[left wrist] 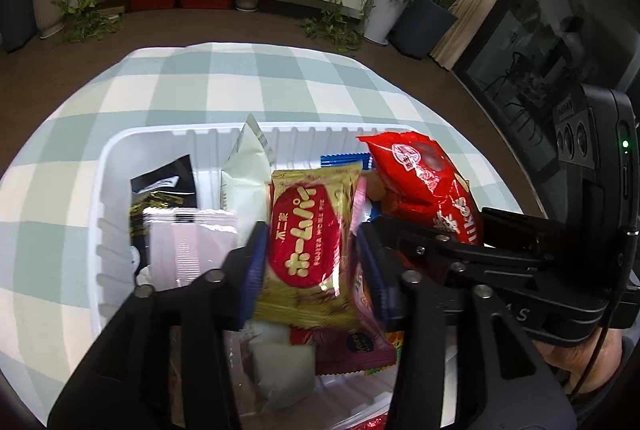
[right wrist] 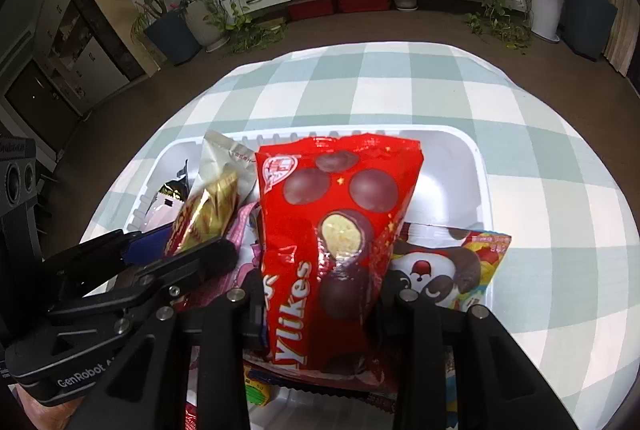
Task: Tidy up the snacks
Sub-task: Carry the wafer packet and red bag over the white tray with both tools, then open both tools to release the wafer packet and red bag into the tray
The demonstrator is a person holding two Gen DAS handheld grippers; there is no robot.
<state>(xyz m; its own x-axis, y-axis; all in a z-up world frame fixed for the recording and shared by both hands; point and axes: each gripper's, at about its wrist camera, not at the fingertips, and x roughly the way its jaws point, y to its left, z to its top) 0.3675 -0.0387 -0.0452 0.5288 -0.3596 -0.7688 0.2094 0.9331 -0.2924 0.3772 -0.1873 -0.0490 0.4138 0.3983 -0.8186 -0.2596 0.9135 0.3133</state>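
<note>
Bright snack wrappers in a white bin (left wrist: 108, 190) on a desk under a pale green-and-cream checked cloth (left wrist: 200, 86).

A gold packet with a red oval and yellow lettering (left wrist: 308, 242) sits between the blue pads of the black left hand-held gripper (left wrist: 312, 270). The black right hand-held gripper (right wrist: 320, 294) frames a glossy red bag printed with brown chocolate balls and white lettering (right wrist: 340, 230). Nearby lie a cream pouch (left wrist: 244, 170), a black sachet (left wrist: 164, 178), a pale pink packet (left wrist: 188, 246) and a yellow-and-red panda-print packet (right wrist: 448, 266).
</note>
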